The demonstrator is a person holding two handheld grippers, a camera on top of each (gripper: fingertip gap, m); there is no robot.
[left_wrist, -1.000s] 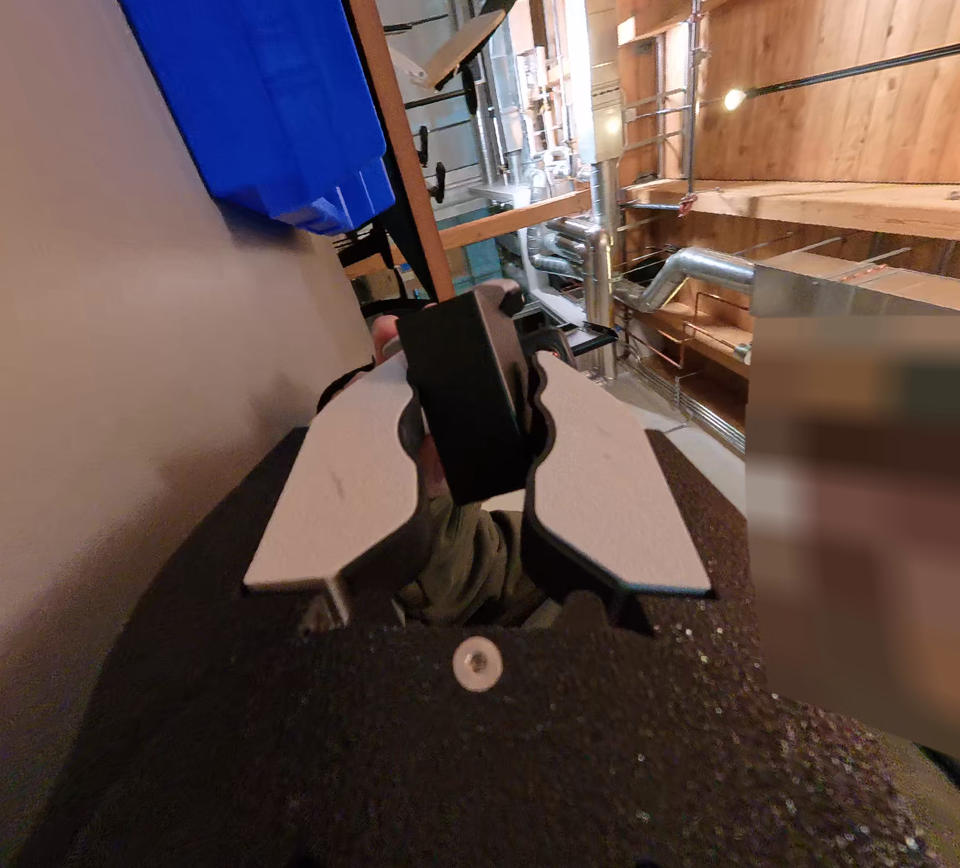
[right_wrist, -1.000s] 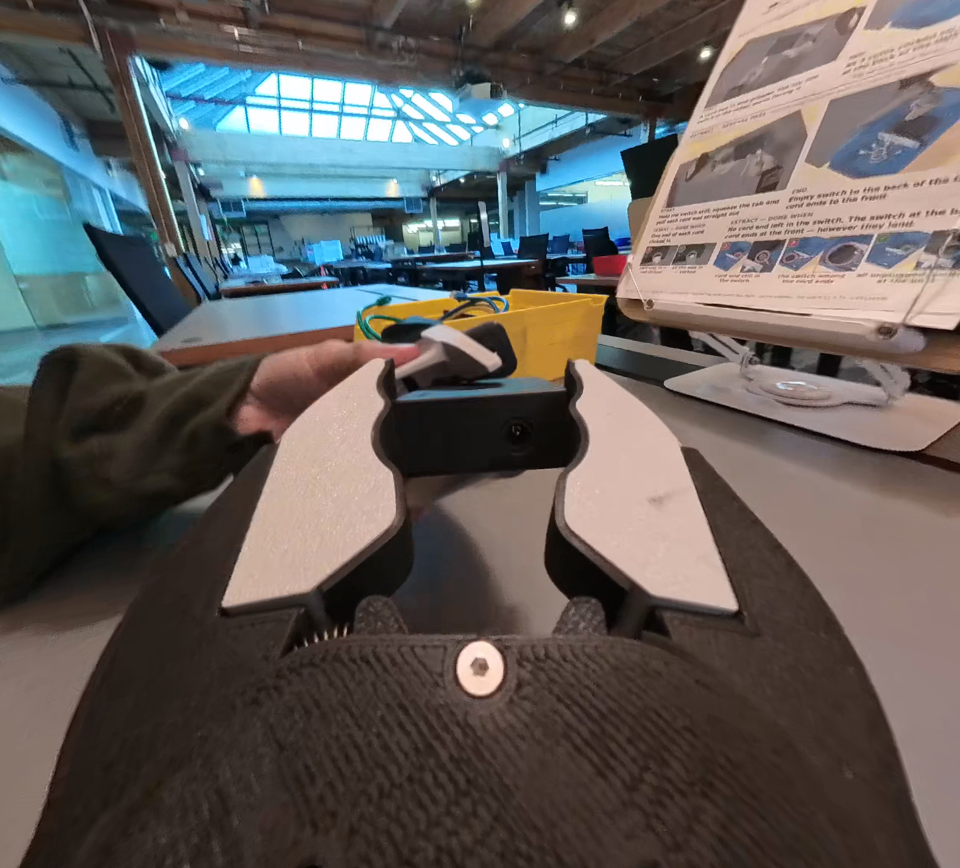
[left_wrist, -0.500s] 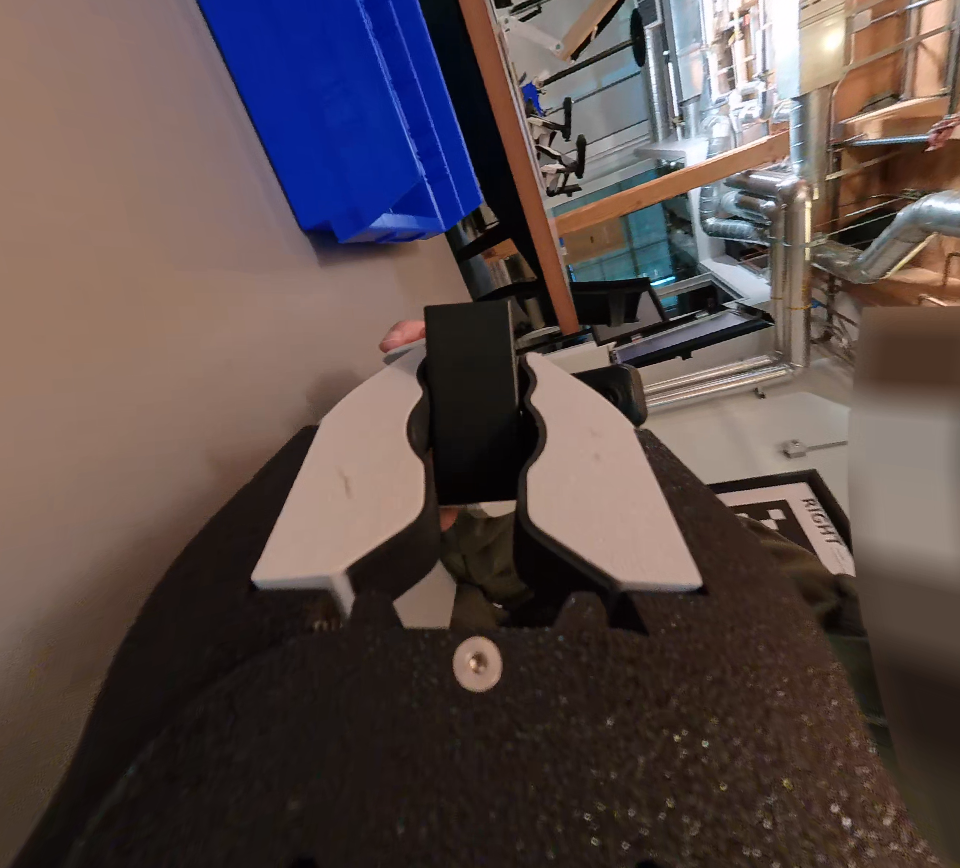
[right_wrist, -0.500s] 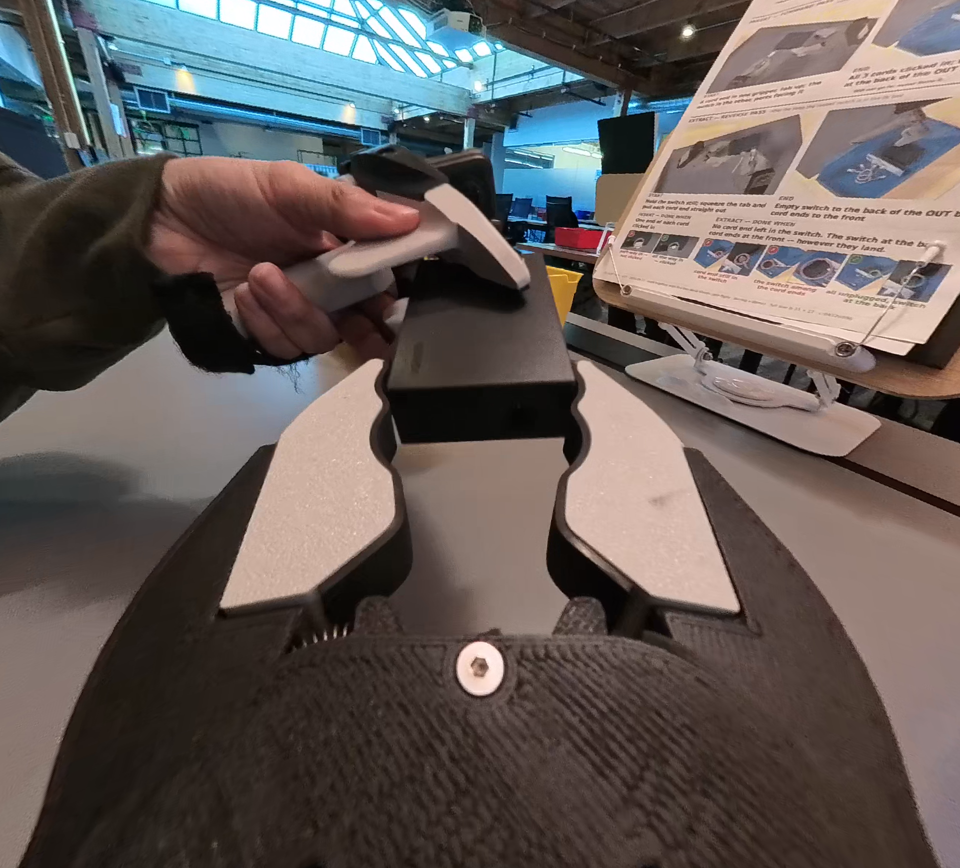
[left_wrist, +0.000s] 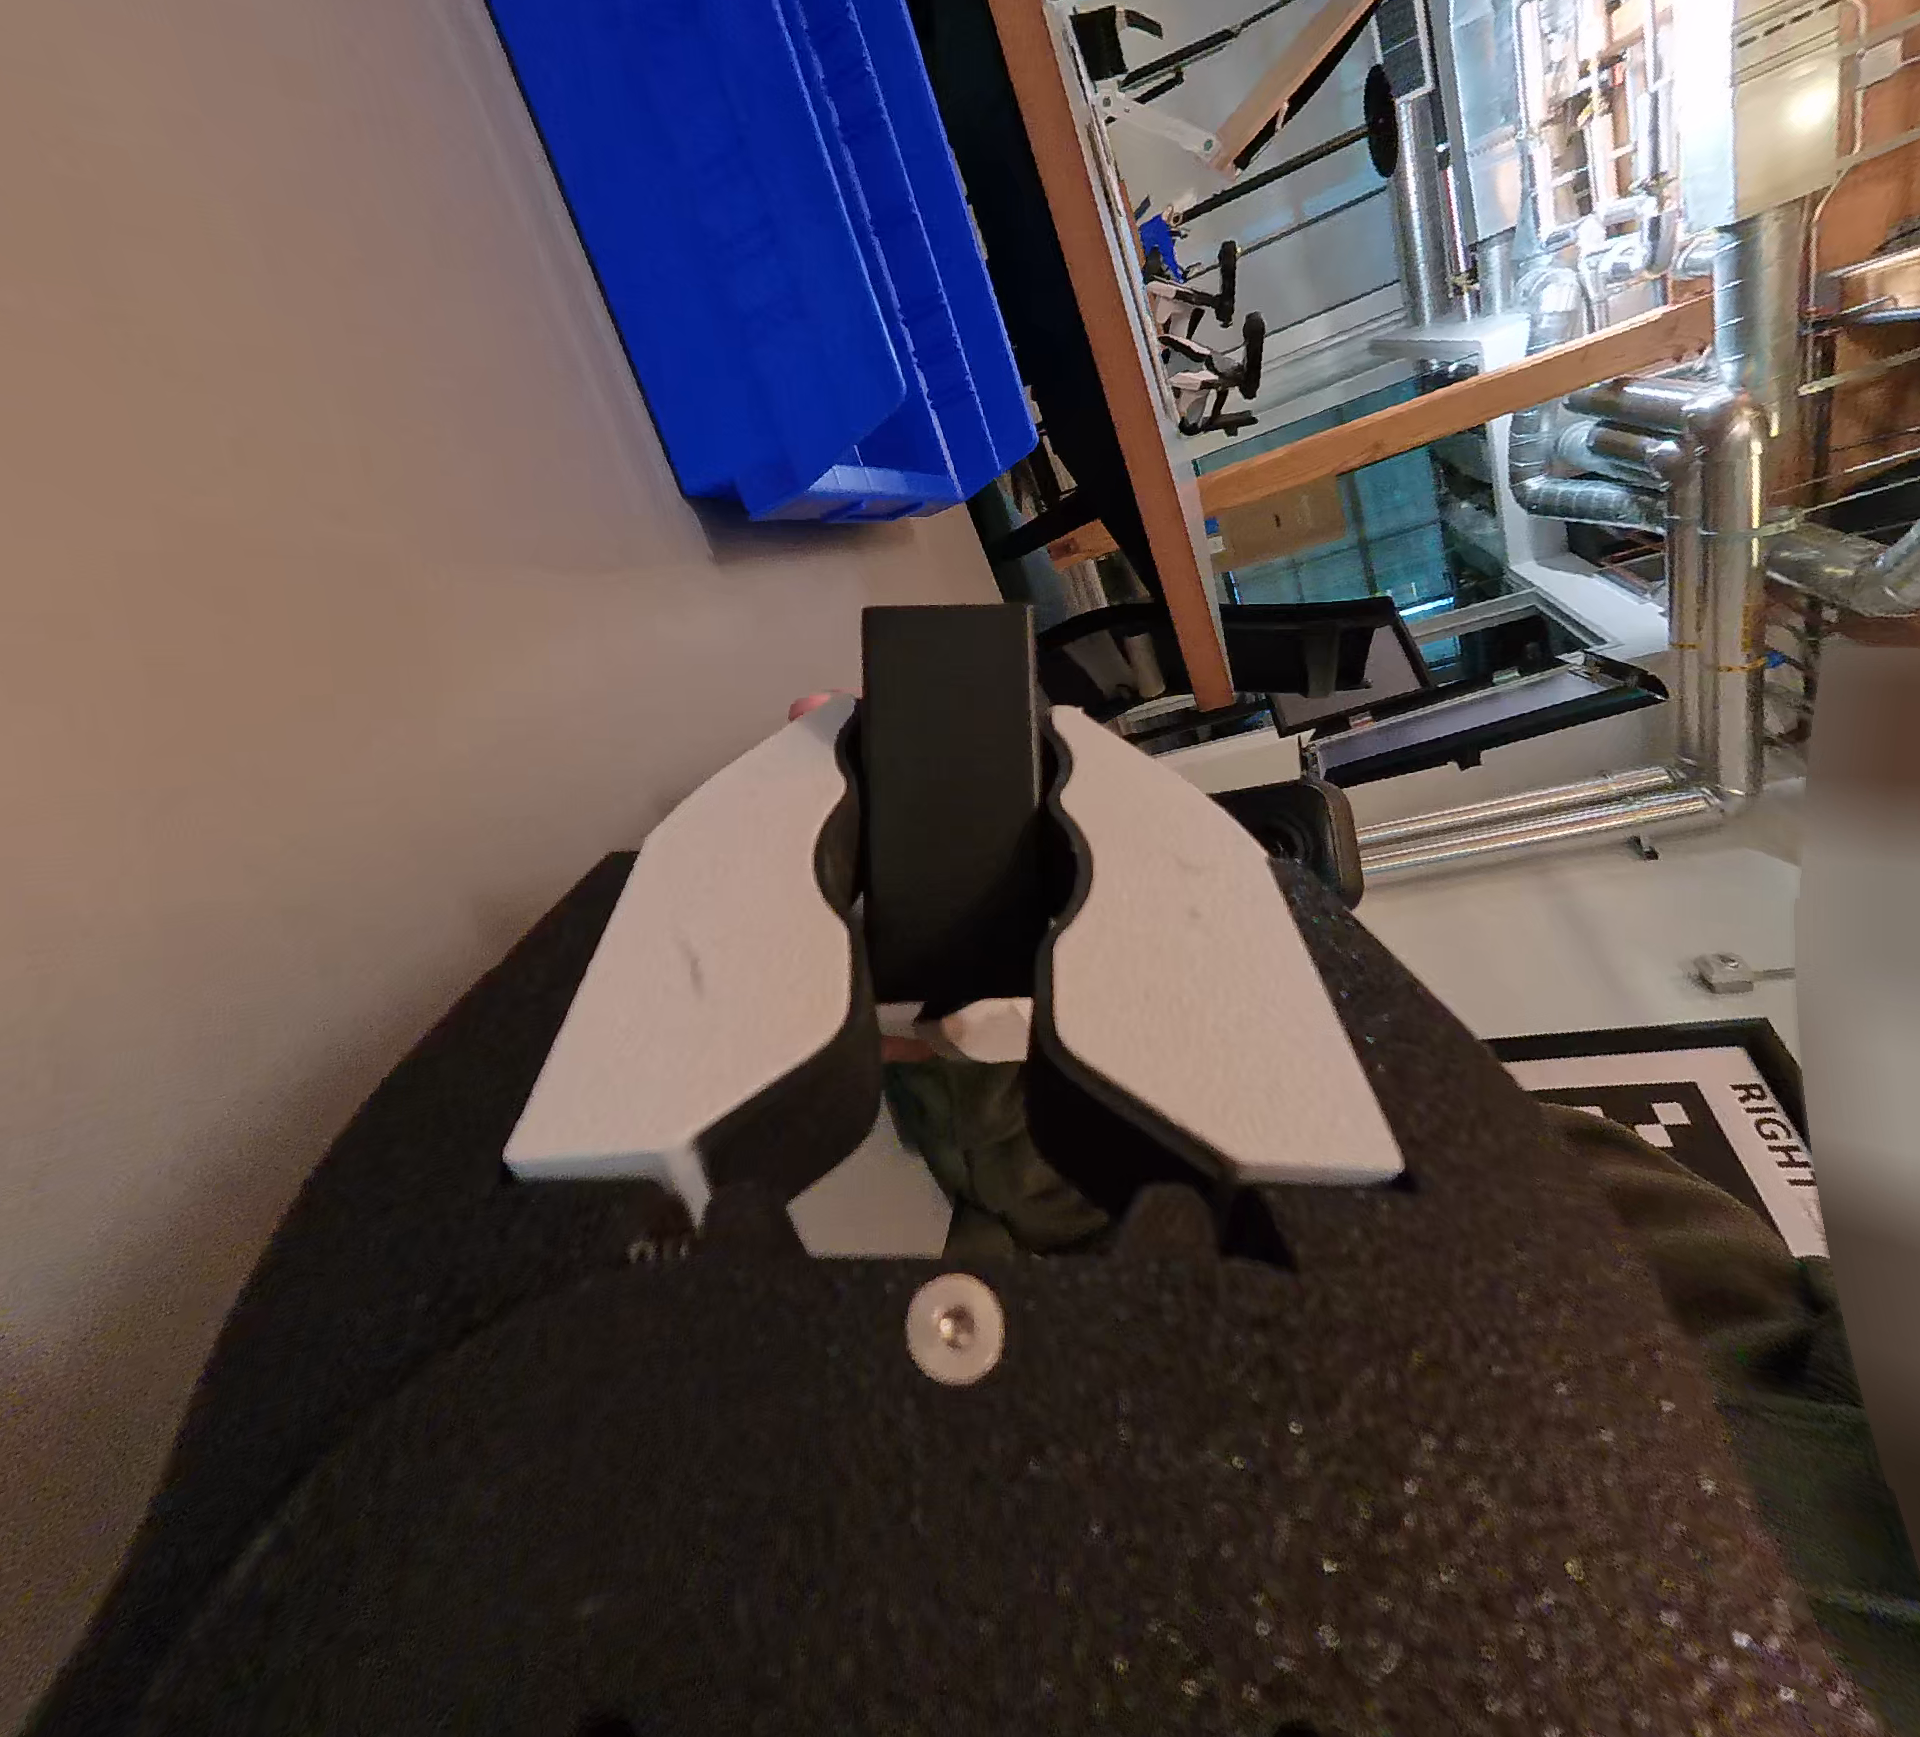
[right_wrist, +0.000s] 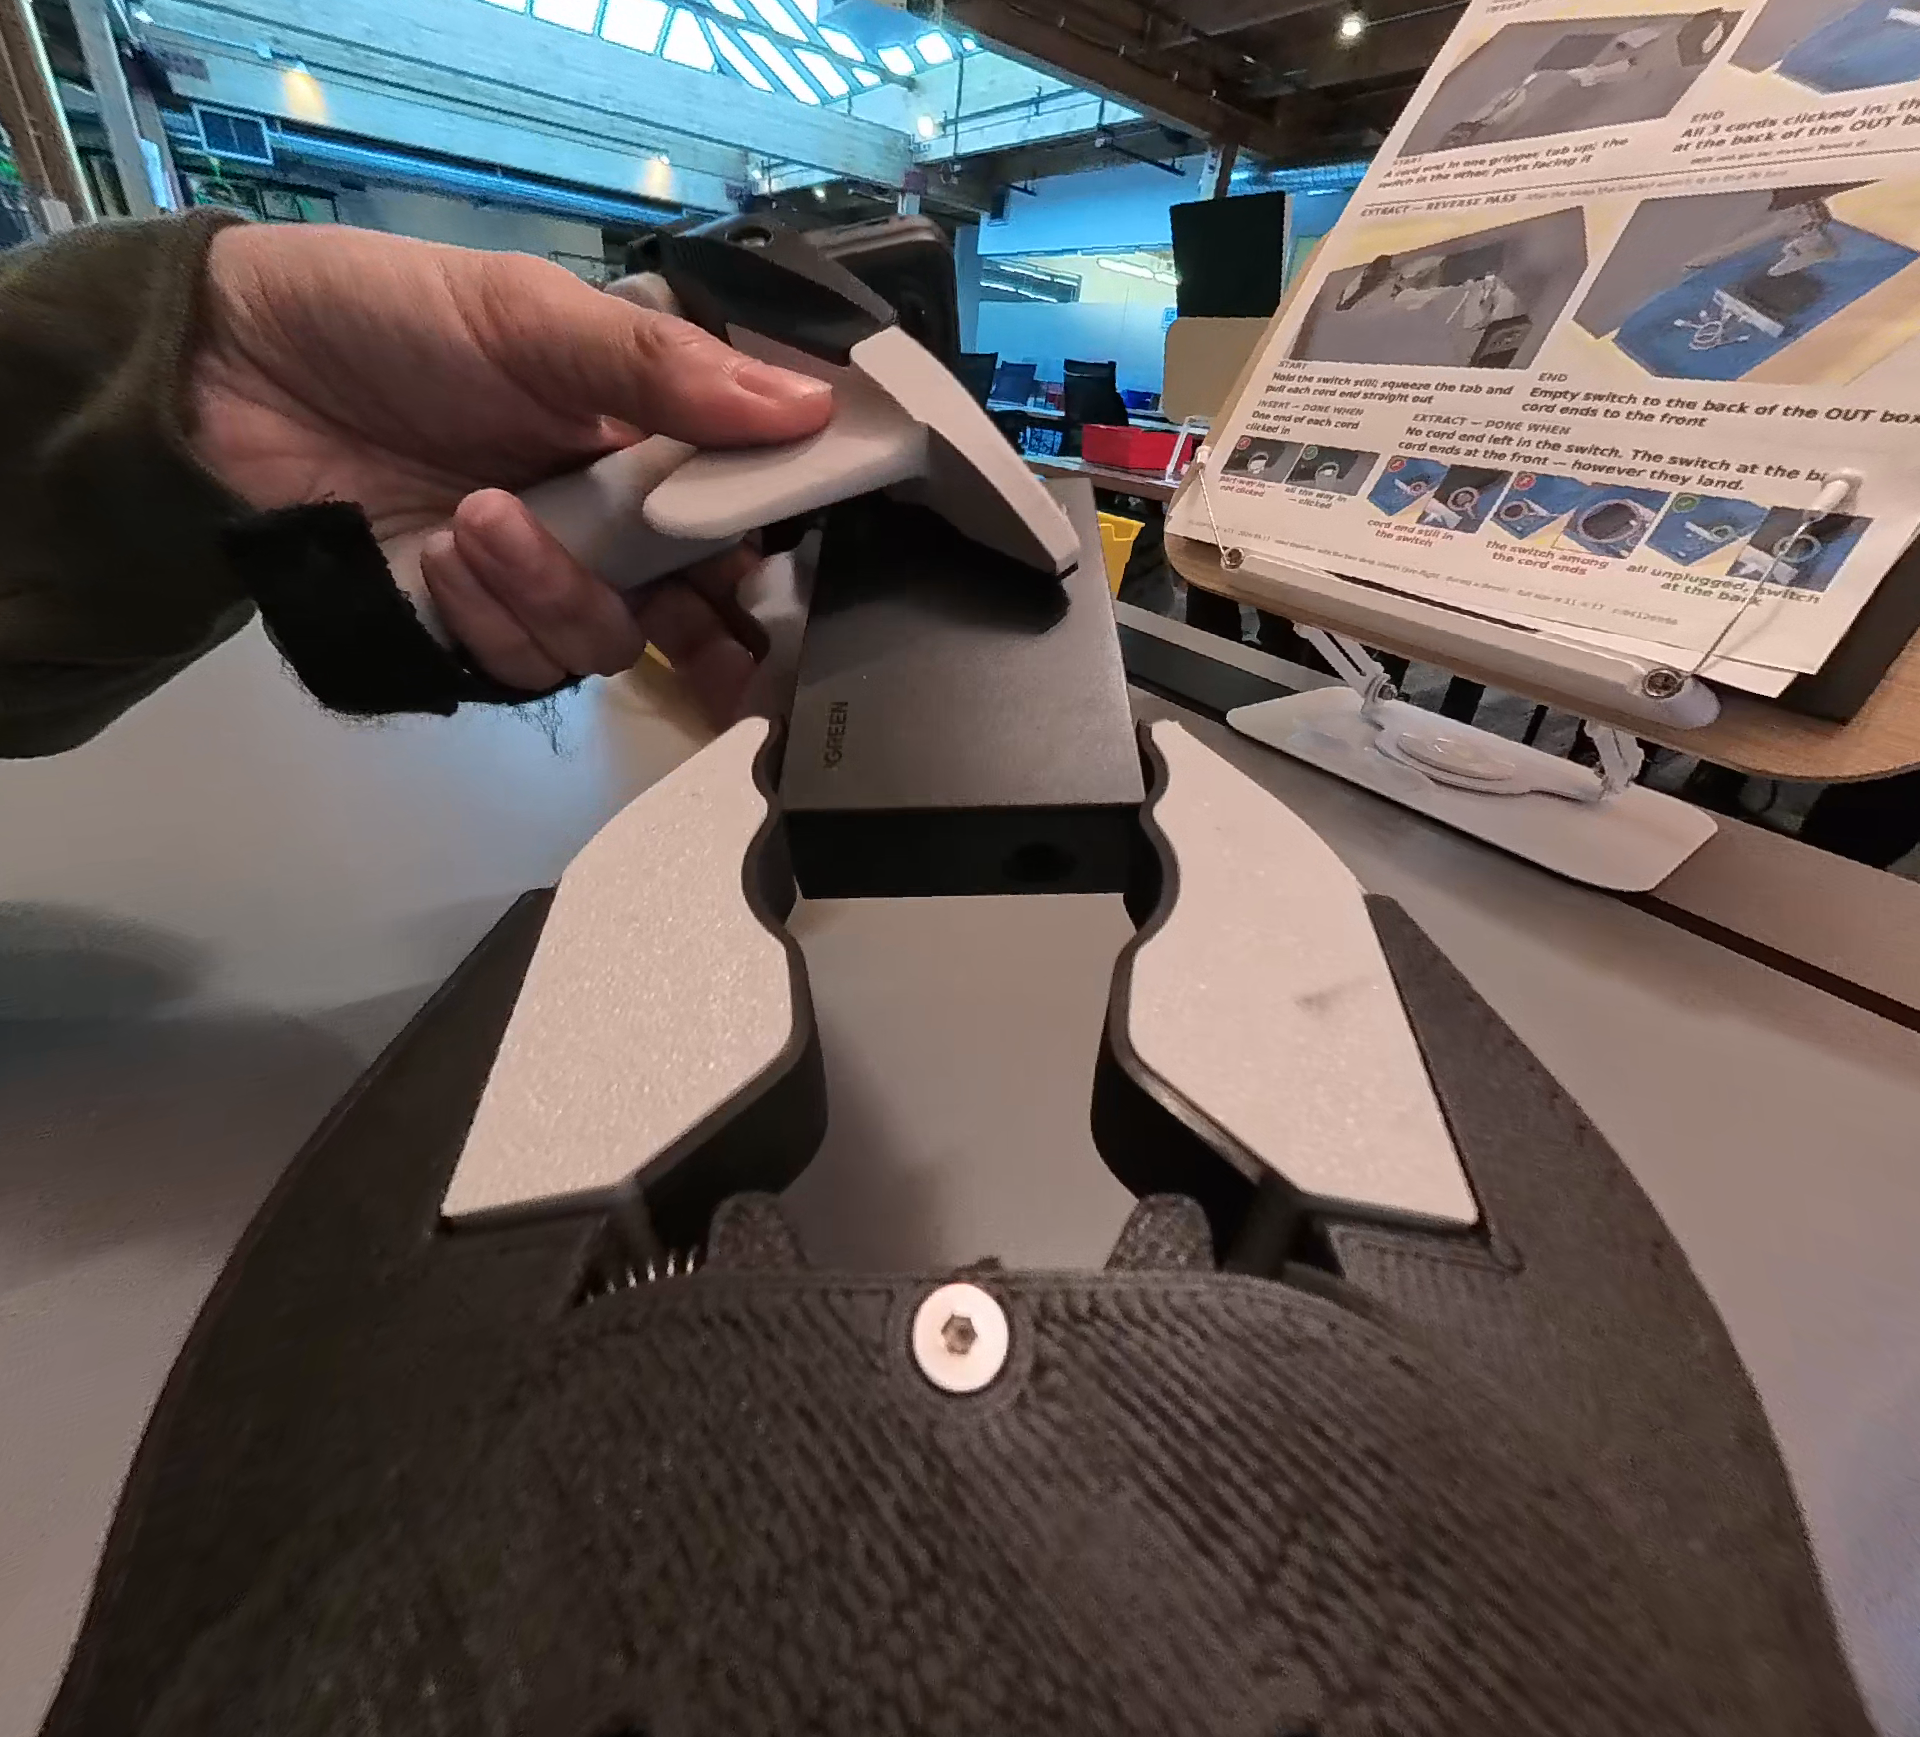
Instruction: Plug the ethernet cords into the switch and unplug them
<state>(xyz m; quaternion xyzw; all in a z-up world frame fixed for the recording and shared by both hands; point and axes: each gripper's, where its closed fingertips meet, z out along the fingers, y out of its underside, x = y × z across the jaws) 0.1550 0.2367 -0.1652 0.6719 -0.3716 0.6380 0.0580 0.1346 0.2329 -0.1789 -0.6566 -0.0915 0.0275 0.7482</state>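
- The big grey table (right_wrist: 260,856) lies under everything, and the small black box-shaped switch (right_wrist: 956,700) is held up just above it, in the middle.
- A deep blue plastic bin (left_wrist: 727,181) sits on the table, far from the switch in the left wrist view.
- A printed paper sheet with pictures on a wooden stand (right_wrist: 1610,337) is on the far right.
- A hand (right_wrist: 436,440) in a dark green sleeve holds the left gripper (right_wrist: 997,544) on the far end of the switch.
- The right gripper (right_wrist: 961,814) pinches the near end of the switch by its two sides, with grey fingers (right_wrist: 644,960) pressed against it.
- The left gripper pinches the far end across its flat top and bottom, so both tongs hold the same box.
- No ethernet cords show in either view.
- The side with the holes for the cords is not in view, so I cannot tell if anything is plugged in.
- My guess is that the plugging has not started yet: the switch is only being held between the two tongs.
- Left to do, it seems: let one tong go, pick up a cord, push it in, then pull it out.
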